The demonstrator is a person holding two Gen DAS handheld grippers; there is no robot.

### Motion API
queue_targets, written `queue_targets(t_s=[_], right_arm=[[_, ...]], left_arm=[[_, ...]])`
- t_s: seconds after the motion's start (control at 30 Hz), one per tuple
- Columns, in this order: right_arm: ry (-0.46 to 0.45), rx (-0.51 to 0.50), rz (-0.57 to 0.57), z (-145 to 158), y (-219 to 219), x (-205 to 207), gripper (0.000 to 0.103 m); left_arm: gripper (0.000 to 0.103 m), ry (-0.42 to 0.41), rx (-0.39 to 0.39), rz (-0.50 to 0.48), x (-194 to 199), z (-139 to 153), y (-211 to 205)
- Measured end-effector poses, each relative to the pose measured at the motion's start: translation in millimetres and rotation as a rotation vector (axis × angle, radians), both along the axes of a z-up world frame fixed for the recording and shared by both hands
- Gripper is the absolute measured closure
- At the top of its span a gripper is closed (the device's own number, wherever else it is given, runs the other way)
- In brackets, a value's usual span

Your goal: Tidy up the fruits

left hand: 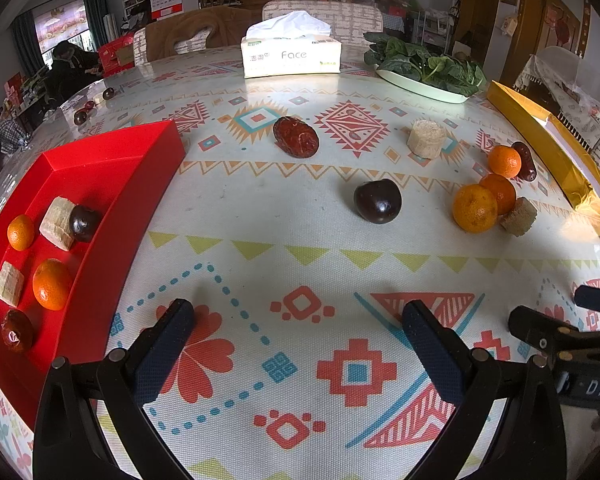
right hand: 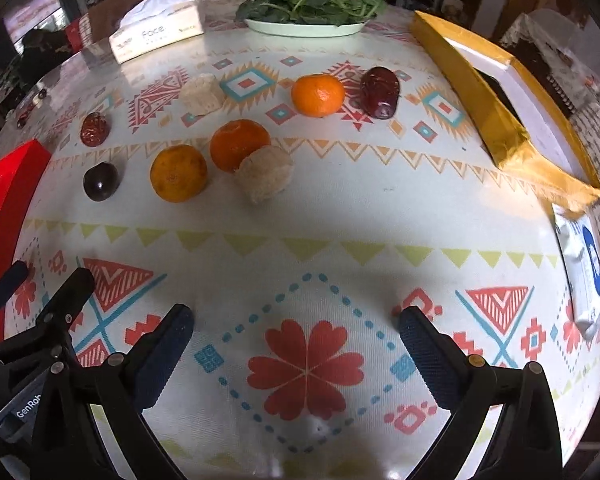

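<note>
A red tray (left hand: 112, 168) on the left holds two tangerines (left hand: 51, 283), two pale cut chunks, a dark plum and a red date. Loose on the patterned cloth lie a dark plum (left hand: 377, 201) (right hand: 101, 181), a red date (left hand: 295, 136) (right hand: 95, 129), a pale chunk (left hand: 427, 139) (right hand: 202, 93), three tangerines (left hand: 474, 208) (right hand: 178, 173), another chunk (right hand: 264, 173) and a second date (right hand: 380, 91). My left gripper (left hand: 300, 312) stands open low over the cloth, nothing between its fingers. My right gripper (right hand: 296, 318) is open too, well short of the fruit.
A gold box (right hand: 496, 108) with a white inside lies along the right edge. At the back stand a tissue box (left hand: 291, 56) and a plate of leafy greens (left hand: 424, 68). A white packet (right hand: 584, 264) sits at the right. Chairs stand behind the table.
</note>
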State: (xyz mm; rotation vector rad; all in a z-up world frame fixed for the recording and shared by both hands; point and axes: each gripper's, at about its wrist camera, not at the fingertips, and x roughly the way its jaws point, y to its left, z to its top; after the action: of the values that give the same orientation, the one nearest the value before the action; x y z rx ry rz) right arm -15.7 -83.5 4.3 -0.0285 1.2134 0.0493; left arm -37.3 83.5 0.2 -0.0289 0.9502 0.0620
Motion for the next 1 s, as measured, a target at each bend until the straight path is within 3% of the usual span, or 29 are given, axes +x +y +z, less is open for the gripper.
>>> queue_targets(t_s=[0.23,0.43,0.67,1.0], right_arm=[[0.011,0.011,0.07,0.2,6.8,11.4,0.0],[0.087,0.03,0.122,1.3,15.9,8.6,0.0],[0.036,0.077,0.079,4.4,8.9,9.1,0.0],[0.009,0.081,0.119,1.9,8.4,18.6,0.0]], left_arm=[[0.0,0.0,0.0,0.0,-0.1,0.0,-0.1],[0.0,0.0,0.001,0.0,0.0,-0.1,-0.2],[0.0,0.0,0.0,0.0,0.1,-0.2,0.0],[0.0,0.0,0.0,0.0,0.1,-0.3,-0.1]])
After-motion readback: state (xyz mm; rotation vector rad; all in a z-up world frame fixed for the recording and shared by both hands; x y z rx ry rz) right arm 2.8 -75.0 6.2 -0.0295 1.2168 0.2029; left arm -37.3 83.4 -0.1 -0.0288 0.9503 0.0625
